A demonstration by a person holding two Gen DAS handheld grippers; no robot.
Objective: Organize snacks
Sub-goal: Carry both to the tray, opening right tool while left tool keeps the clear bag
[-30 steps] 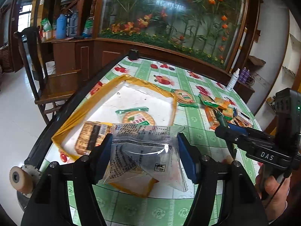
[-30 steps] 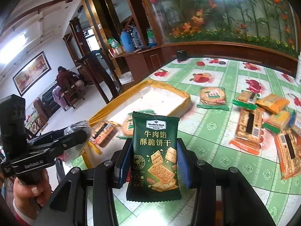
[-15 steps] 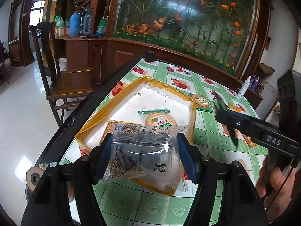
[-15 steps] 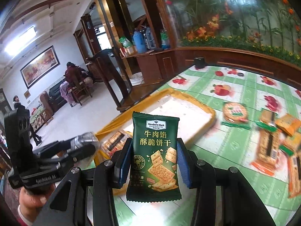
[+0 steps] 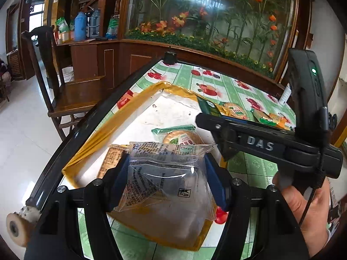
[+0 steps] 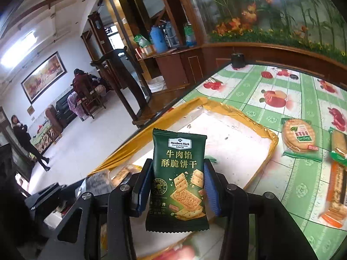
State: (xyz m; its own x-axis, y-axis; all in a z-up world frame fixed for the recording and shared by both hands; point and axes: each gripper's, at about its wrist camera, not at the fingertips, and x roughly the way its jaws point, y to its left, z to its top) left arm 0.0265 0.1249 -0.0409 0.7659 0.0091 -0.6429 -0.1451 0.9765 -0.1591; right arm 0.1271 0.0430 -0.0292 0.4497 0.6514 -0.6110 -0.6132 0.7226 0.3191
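Note:
My left gripper (image 5: 167,179) is shut on a clear plastic snack packet (image 5: 164,177), held above the near end of a shallow yellow-rimmed tray (image 5: 112,125). My right gripper (image 6: 176,184) is shut on a dark green cracker packet (image 6: 177,179), held over the same tray (image 6: 236,112); it also shows from the side in the left wrist view (image 5: 249,136). In the tray lie a round cracker pack (image 5: 182,135) and a brown biscuit pack (image 5: 110,158).
Several more snack packs lie on the green fruit-print tablecloth right of the tray (image 6: 299,138) (image 6: 336,195). A wooden chair (image 5: 65,95) stands left of the table. A wooden cabinet with a flower display (image 5: 206,21) runs along the far side.
Both grippers have moved left toward the tray with their packets still held. The right gripper now reaches over the tray, close beside the left one.

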